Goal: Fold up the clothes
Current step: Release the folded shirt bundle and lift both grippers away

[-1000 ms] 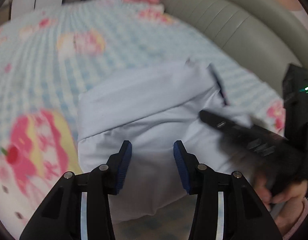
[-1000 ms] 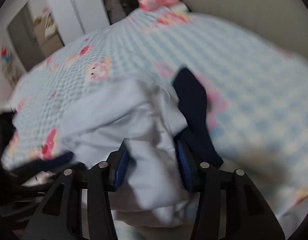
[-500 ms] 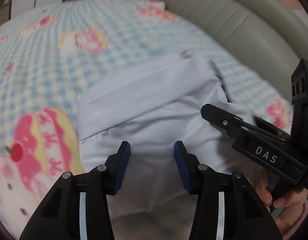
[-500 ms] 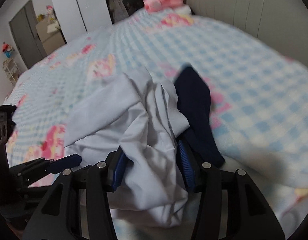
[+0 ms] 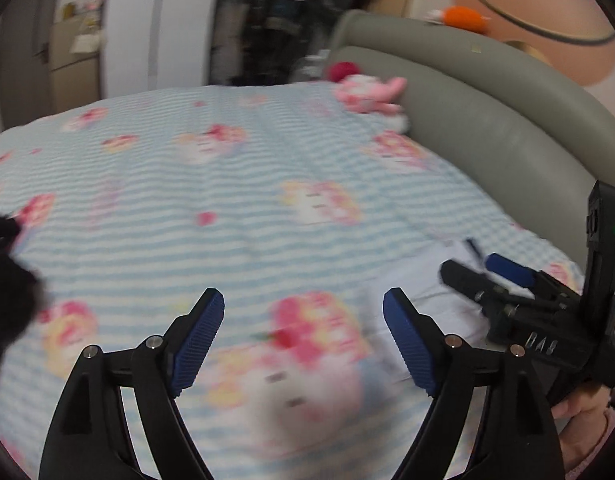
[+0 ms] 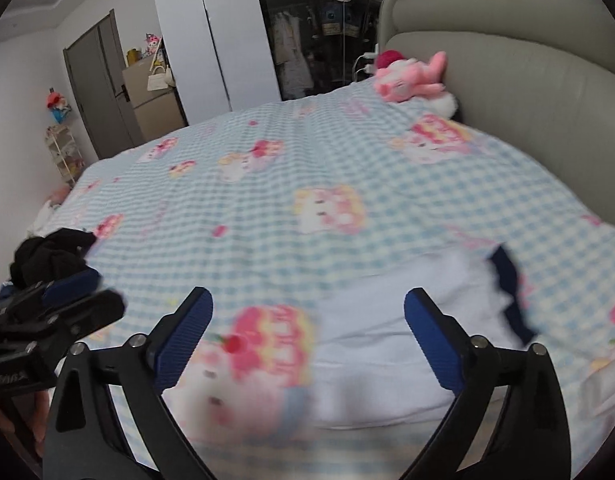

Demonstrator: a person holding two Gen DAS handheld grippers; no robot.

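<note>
Fabric of the pale blue garment (image 6: 395, 332) looks thin, light and limp; it lies folded on the checked bedspread (image 6: 307, 168). Left gripper (image 5: 303, 340) and right gripper (image 6: 307, 336) are opening wide, empty. Take hems, not middle.

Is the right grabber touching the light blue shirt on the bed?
Apart. In the right wrist view the right gripper has its jaws opening wide with nothing between them, and the light blue shirt lies flat on the bed beyond its pads.
</note>
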